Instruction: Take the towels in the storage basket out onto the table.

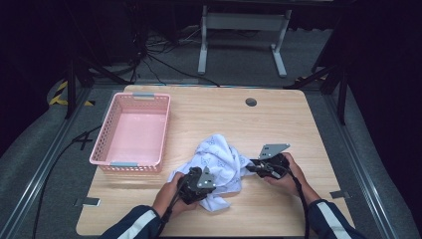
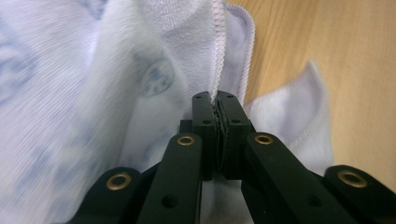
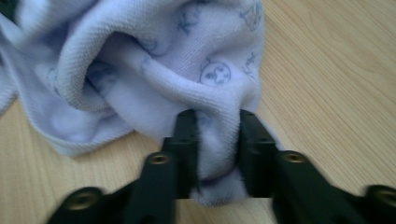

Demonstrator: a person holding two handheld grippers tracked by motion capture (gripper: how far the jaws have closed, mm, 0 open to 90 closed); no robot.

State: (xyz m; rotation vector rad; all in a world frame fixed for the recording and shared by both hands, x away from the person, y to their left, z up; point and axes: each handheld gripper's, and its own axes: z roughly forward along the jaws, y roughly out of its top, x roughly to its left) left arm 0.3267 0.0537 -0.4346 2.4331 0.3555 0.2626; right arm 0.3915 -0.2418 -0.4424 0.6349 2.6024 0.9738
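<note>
A crumpled white cloth (image 1: 221, 157) with a faint blue print lies on the wooden table (image 1: 283, 122), near its front middle. My left gripper (image 1: 213, 183) comes in from the cloth's near-left side. In the left gripper view it (image 2: 217, 109) is shut on the cloth's (image 2: 93, 93) stitched hem, which runs up from between the pads. My right gripper (image 1: 249, 167) meets the cloth from the right. In the right gripper view its jaws (image 3: 217, 135) pinch a thick fold of the cloth (image 3: 154, 70), which bulges between the pads. A hand holds each gripper.
An empty pink plastic basket (image 1: 107, 134) stands at the table's left side, just left of the cloth. A small round hole (image 1: 251, 102) sits near the far edge. Bare wood stretches behind and right of the cloth. Cables trail off the front edge.
</note>
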